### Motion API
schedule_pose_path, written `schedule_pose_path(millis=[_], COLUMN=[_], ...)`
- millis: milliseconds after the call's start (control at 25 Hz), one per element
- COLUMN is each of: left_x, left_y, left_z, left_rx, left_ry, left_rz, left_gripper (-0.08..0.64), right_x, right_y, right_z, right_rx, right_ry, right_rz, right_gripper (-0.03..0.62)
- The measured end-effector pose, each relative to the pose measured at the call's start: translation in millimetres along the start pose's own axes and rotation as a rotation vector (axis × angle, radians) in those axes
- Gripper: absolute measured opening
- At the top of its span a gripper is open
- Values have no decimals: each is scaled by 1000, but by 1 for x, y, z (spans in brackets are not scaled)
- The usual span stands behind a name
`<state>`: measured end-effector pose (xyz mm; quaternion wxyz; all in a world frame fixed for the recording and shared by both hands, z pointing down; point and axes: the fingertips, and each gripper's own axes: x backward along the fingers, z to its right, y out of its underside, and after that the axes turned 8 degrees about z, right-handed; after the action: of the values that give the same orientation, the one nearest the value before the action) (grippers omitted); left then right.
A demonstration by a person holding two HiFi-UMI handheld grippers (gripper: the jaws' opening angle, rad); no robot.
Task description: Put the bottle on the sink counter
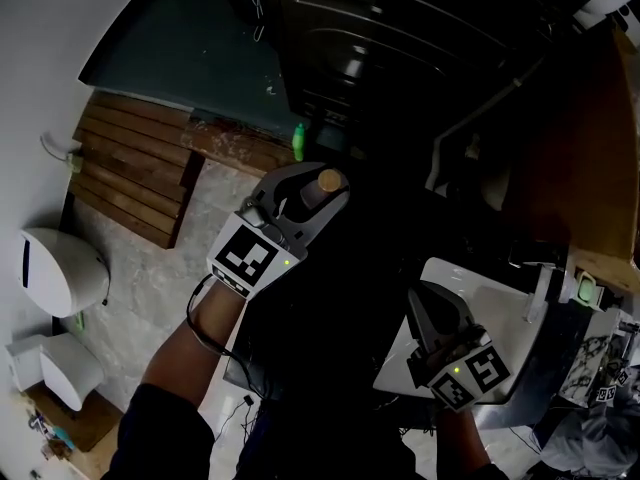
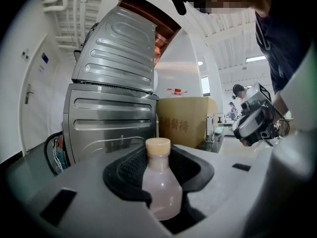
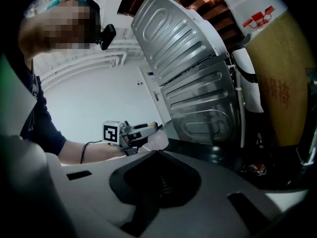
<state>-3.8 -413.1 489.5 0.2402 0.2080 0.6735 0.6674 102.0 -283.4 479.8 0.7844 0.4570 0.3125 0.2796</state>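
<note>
Bottle [image 2: 161, 185], of clear plastic with a pale milky-pink content and a tan cap, is held upright between the jaws of the left gripper [image 1: 312, 196]. Its body is pinched by the black ribbed pads [image 2: 123, 171] on either side, while the neck and cap rise above them. It is thus carried in the air, above a dark area of floor and to the left of the white sink [image 1: 505, 313], as seen in the head view.

The left gripper is borne on a bare forearm [image 1: 185, 353] that reaches up from the lower left of the head view, with a dark sleeve at the elbow and a thin cable looped at the wrist. The jaws are pointed away from the person and nearly level.

The right gripper [image 1: 426, 303] is held lower and to the right, over the near rim of the sink. Its jaws are pressed together to a point, with nothing between them.

A grey ribbed metal cabinet [image 2: 114, 83] is seen ahead of the bottle. Beside it stands a brown cardboard box [image 2: 185, 125] printed with red Chinese characters, the last two read as 餐椅. A red mark on the white panel above it cannot be read.
</note>
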Motion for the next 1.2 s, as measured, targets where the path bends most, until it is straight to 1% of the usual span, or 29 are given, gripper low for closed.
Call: schedule_pose_path(millis=[200,360,480,600,800,920,1080,1200], left_x=[-6,-12,-14,-16,-19,-19,-20,-22], left_y=[7,12,16,18,22,23,25,25], left_z=[-10,-16,-21,-22,-22,-22,-23,-21], left_rx=[-7,-9,-26,-31,-57,-58,-97,-78], left_ry=[3,3,0,0,9,12,19,24], left_rz=[8,18,21,21,23,24,15,18], left_gripper=[141,141,141,141,141,141,141,141], right_x=[-8,-12,-13,-15,-18,-19,-19,-22], right_y=[5,9,13,17,14,14,14,11], right_z=[2,6,5,4,5,5,7,7], right_rx=[-23,-23,-17,-27,-40,-50,-58,-67], right_ry=[-2,6,10,7,6,4,9,10], right_rz=[-6,-14,-23,-31,-14,-18,-18,-3], right_gripper=[26,26,26,26,26,26,26,26])
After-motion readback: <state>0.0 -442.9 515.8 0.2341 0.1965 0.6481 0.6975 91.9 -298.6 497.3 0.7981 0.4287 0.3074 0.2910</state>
